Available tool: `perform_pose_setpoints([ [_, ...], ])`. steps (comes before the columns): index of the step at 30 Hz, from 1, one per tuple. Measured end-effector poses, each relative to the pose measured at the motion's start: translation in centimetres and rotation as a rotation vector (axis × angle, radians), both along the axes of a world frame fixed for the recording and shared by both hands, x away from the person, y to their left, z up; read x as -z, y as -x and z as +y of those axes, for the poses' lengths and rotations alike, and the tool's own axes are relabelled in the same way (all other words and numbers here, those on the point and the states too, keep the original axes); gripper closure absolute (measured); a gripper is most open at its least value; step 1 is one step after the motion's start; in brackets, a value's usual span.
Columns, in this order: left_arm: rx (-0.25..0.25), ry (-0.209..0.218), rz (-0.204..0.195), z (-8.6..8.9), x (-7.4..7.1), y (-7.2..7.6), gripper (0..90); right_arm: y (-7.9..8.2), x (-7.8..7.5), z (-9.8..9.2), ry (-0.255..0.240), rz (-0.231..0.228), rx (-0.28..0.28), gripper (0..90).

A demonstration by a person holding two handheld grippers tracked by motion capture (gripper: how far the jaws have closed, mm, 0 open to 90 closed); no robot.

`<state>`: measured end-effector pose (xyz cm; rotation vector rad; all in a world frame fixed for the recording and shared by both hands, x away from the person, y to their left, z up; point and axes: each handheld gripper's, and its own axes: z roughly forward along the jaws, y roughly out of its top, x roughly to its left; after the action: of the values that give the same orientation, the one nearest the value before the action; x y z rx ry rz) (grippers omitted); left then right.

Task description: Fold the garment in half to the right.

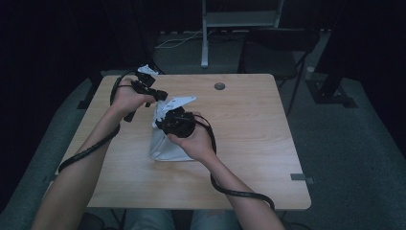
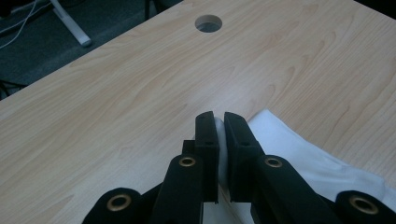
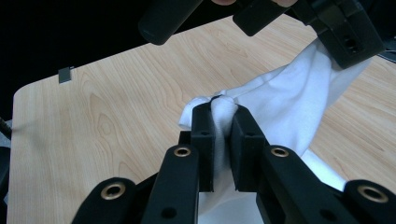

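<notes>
The big wooden counter [image 1: 249,143] is carrying a white cloth [image 1: 165,146], which is lying near the middle, a little to the person's left. Most of the cloth is resting on the wood, but its top part is being lifted up off it.

Both claws are pinching the cloth. The left claw [image 2: 220,122] is squeezing tight on one edge of it, with white cloth showing in the thin gap between its jaws. The right claw [image 3: 221,113] is squeezing tight on a bunched-up bit of another edge. In the right gripper view the cloth is stretching up from one claw to the other.

It looks like the person is picking up the cloth by two spots, maybe to spread it out or fold it. Next, both claws need to keep holding tight and move together, so the cloth is not slipping out. Pulling too far apart could tug an edge free.

A small round hole [image 1: 219,86] is sitting in the counter, far from the cloth.
</notes>
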<state>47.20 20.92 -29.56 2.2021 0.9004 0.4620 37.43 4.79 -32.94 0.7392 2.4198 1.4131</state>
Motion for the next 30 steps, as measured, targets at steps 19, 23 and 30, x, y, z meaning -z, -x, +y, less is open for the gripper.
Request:
perform_pose_setpoints([
  [19, 0.011, 0.010, 0.005, -0.9, 0.3, 0.0, 85.4, 0.0, 0.4, -1.0, 0.005, 0.007, 0.011, 82.1],
  [23, 0.014, 0.008, 0.004, -1.1, 0.4, 0.0, 85.4, 0.0, 0.6, -1.3, 0.005, 0.010, 0.016, 82.1],
  [30, 0.022, 0.015, 0.006, -1.6, 0.7, -0.2, 85.4, 0.0, 0.7, -1.7, 0.007, 0.011, 0.023, 82.0],
])
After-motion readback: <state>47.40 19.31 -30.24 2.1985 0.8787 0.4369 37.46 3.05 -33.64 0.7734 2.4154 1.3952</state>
